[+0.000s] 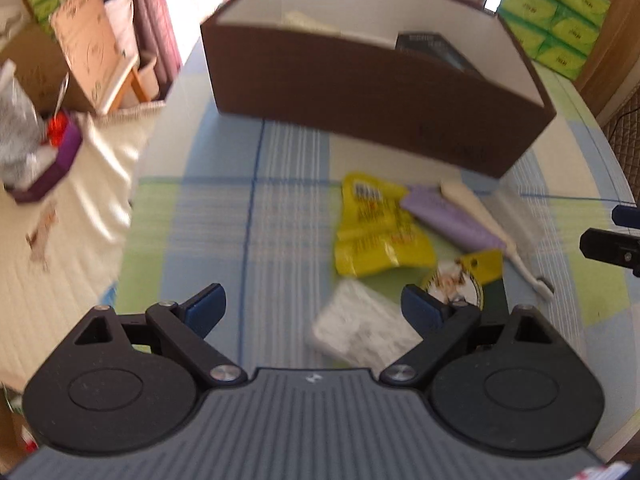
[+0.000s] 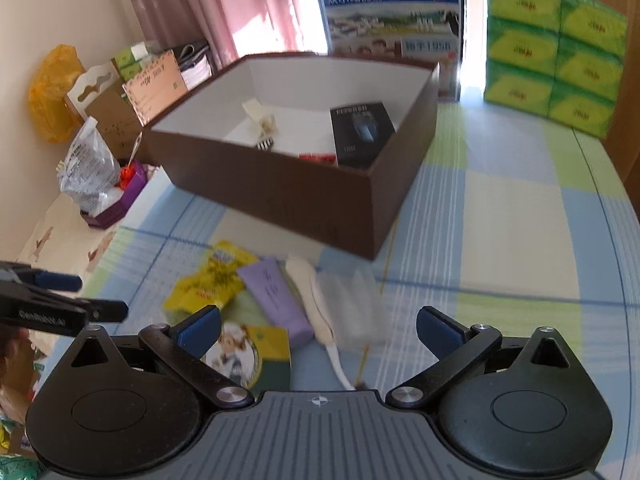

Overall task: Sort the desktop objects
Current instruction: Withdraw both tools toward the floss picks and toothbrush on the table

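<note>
You're partway through — the brown box (image 2: 288, 196), upper centre of the right view, already holds a black carton (image 2: 360, 132) and a few small bits. Left on the cloth, lower centre: yellow packet (image 1: 376, 228), purple tube (image 1: 448, 220), white brush (image 2: 316, 300), white packet (image 1: 360, 328). Left gripper (image 1: 312, 308) and right gripper (image 2: 318, 328) both gape wide, holding nothing.

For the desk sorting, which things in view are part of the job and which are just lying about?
Part of the job:
brown box
yellow packet
purple tube
white toothbrush
white wipes pack
green card

Lying about:
green tissue packs
milk carton box
orange bag
</note>
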